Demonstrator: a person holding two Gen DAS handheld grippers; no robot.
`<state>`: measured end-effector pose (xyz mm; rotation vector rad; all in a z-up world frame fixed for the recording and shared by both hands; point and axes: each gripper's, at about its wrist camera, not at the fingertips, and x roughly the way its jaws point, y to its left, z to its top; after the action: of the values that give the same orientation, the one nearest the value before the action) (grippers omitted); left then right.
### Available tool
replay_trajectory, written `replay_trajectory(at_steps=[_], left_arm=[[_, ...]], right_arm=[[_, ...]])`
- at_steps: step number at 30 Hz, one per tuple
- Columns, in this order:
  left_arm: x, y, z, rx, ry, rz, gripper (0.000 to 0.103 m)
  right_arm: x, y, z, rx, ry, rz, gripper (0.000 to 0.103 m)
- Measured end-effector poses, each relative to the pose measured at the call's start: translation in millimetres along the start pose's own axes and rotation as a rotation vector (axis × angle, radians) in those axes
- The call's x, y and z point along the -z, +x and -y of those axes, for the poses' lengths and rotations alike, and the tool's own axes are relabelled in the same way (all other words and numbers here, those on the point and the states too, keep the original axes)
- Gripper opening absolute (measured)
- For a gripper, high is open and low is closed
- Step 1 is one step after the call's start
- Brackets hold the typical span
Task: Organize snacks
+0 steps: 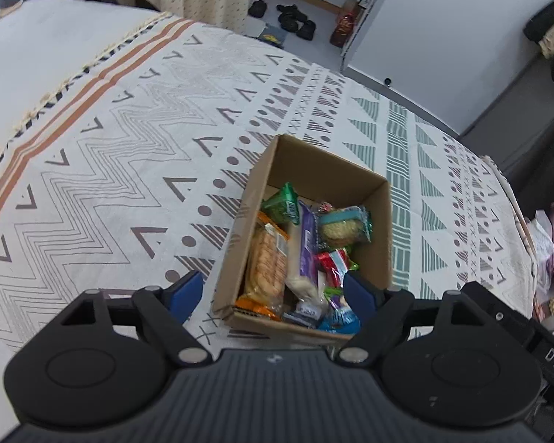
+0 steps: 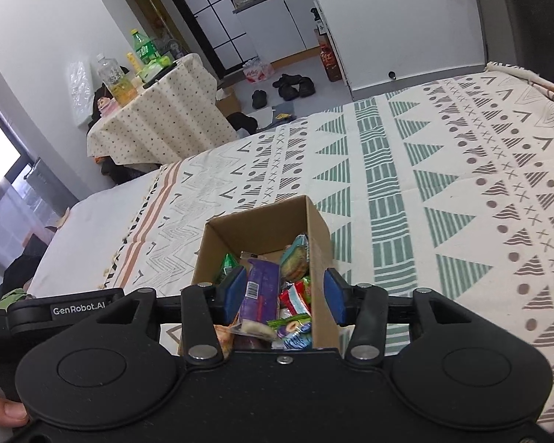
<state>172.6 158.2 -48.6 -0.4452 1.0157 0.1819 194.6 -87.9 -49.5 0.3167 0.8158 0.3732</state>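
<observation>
The cardboard box (image 1: 315, 170) stood on the patterned bedspread (image 1: 110, 155), its long axis running away from both cameras. The snacks lay inside it; the purple packet (image 1: 308, 236) and the orange-trimmed cracker packet (image 1: 267, 262) pointed lengthwise along the box. The left gripper (image 1: 273, 293) was spread wide and empty above the near end. The right gripper (image 2: 284, 293) was likewise released, straddling the box's right wall
</observation>
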Motion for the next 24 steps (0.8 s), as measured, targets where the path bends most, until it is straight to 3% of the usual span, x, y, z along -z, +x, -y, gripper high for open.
replay_trajectory(at_steps=[6, 10, 17, 20, 24], left_arm=[[11.7, -19.6, 10.9, -0.002, 0.05, 0.027, 0.085], [23.7, -33.7, 25.0, -0.007, 0.13, 0.061, 0.091], [39.9, -49.2, 35.2, 0.001, 0.158, 0.082, 0.098], [44.9, -54.4, 39.3, 0.007, 0.175, 0.087, 0.103], [50.4, -68.2, 44.5, 0.026, 0.19, 0.107, 0.103]], right_arm=[[1.6, -21.6, 7.6, -0.016, -0.007, 0.015, 0.063], [3.3, -36.9, 17.2, -0.016, -0.005, 0.031, 0.078], [8.6, -61.3, 32.2, 0.001, -0.002, 0.045, 0.096], [9.5, -72.6, 36.1, 0.016, -0.006, 0.061, 0.102], [11.0, -89.0, 40.3, 0.022, -0.008, 0.082, 0.103]])
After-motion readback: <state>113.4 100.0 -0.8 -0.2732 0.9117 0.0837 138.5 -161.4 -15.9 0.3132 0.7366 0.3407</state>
